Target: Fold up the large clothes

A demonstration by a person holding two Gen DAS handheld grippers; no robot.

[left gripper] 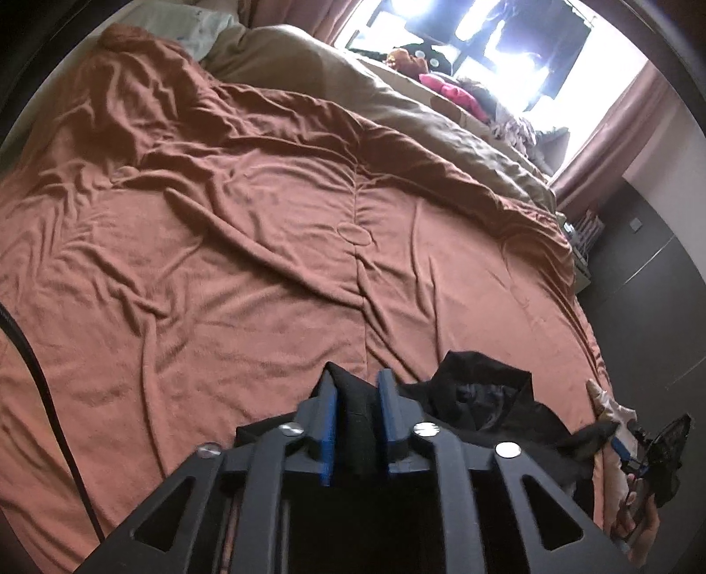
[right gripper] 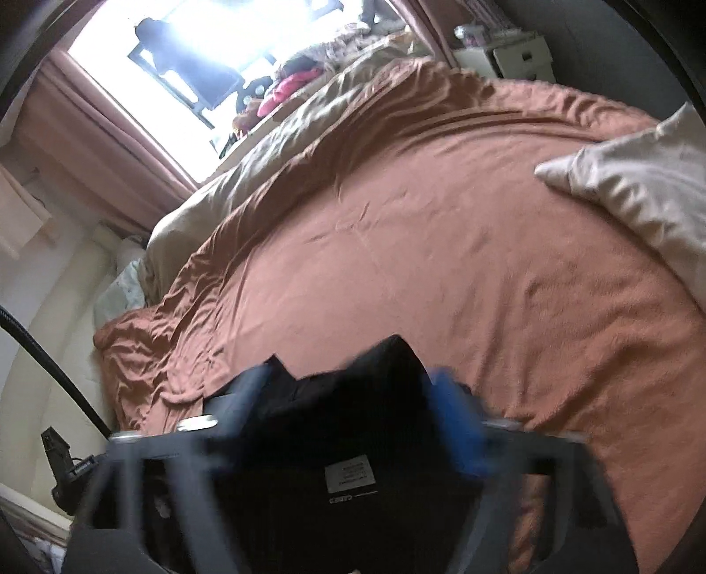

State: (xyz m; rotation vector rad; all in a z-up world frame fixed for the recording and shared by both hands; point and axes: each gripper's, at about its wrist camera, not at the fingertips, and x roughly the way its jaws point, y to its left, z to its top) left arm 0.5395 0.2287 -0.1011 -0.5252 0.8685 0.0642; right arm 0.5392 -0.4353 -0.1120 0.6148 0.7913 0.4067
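Observation:
A black garment (left gripper: 481, 402) lies bunched at the near edge of the bed, over the rust-orange blanket (left gripper: 264, 247). My left gripper (left gripper: 357, 397) is shut on a fold of the black garment between its blue pads. In the right wrist view, blurred by motion, the black garment (right gripper: 353, 424) with a white label (right gripper: 348, 477) fills the space between the fingers of my right gripper (right gripper: 353, 388); the jaws stand wide apart around the cloth. The right gripper also shows at the far right of the left wrist view (left gripper: 653, 446).
The rust-orange blanket (right gripper: 441, 247) covers the bed. A beige duvet (left gripper: 397, 110) lies along the far side by the bright window (left gripper: 485, 39). A cream pillow (right gripper: 640, 185) lies on the bed at the right. Clutter sits on the sill (left gripper: 445, 88). A black cable (left gripper: 31, 366) hangs at left.

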